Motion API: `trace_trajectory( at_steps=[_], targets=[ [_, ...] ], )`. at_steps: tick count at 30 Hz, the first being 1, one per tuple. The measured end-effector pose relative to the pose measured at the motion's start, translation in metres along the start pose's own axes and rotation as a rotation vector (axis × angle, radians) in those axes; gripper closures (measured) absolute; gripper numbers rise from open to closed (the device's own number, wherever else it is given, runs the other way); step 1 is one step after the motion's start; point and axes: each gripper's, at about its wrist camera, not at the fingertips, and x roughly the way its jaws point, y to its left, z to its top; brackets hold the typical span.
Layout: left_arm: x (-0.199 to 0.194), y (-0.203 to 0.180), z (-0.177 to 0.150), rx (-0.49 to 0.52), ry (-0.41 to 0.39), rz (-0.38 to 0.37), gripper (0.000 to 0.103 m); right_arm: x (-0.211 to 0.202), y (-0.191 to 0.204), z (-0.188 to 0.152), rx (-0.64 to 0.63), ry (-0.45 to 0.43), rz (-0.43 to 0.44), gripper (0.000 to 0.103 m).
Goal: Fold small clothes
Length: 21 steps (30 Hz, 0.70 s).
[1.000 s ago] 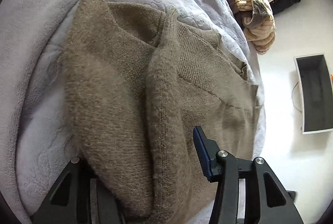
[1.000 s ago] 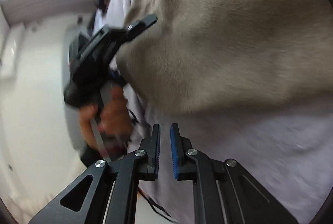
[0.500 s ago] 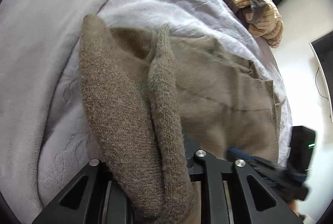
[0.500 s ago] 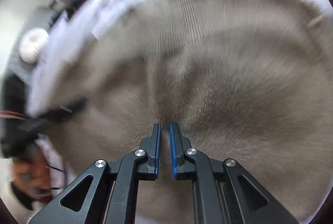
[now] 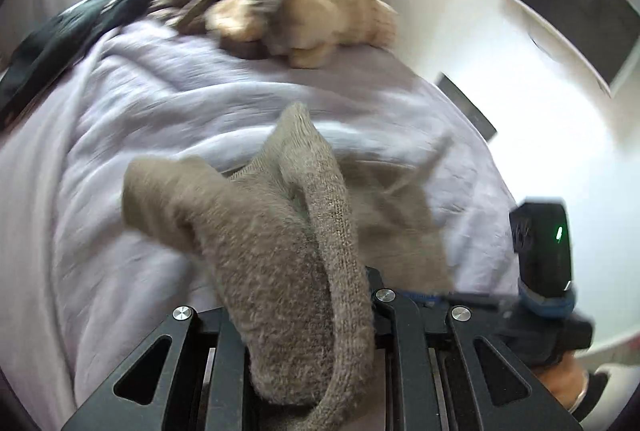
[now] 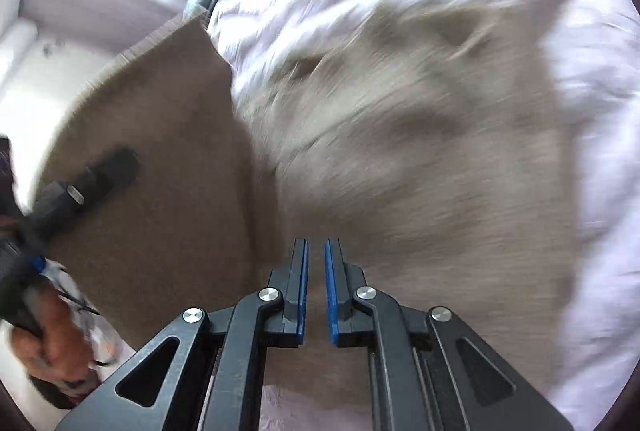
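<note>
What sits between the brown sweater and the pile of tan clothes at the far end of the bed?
Only bare lilac bedspread, rumpled, in the left wrist view. The brown sweater, gripped by the left gripper, ends short of the tan clothes pile.

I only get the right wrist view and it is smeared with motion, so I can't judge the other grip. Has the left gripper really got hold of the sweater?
Observer: Yes. In the left wrist view the left gripper is clamped on a thick bunch of the brown sweater. Its jaws have just been closing, with that knit between them.
Operator: What else lies on the bed beyond it?
Observer: A pile of beige clothes lies at the far end of the bed cover, apart from the sweater.
Operator: Anything about my own tool I can't see?
Observer: A green light glows on the body of the right gripper.
</note>
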Motion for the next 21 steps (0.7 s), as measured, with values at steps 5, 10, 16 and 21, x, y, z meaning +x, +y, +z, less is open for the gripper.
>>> trace_trajectory(
  at_steps=[5, 10, 16, 21],
  targets=[
    [0.072, -0.062, -0.001, 0.092, 0.114, 0.038, 0.073, -0.003, -0.054, 0.004, 0.137, 0.01, 0.103, 0.093],
    [0.09, -0.082, -0.017, 0.12, 0.158, 0.089, 0.054, 0.022, -0.087, -0.003, 0.289, 0.026, 0.203, 0.093],
    [0.037, -0.091, -0.01, 0.162, 0.007, 0.033, 0.024, 0.025, -0.103, -0.002, 0.408, -0.034, 0.309, 0.092],
    [0.013, -0.052, -0.01, 0.027, -0.04, 0.041, 0.024, 0.019, -0.114, -0.01, 0.52, -0.097, 0.423, 0.074]
  ],
)
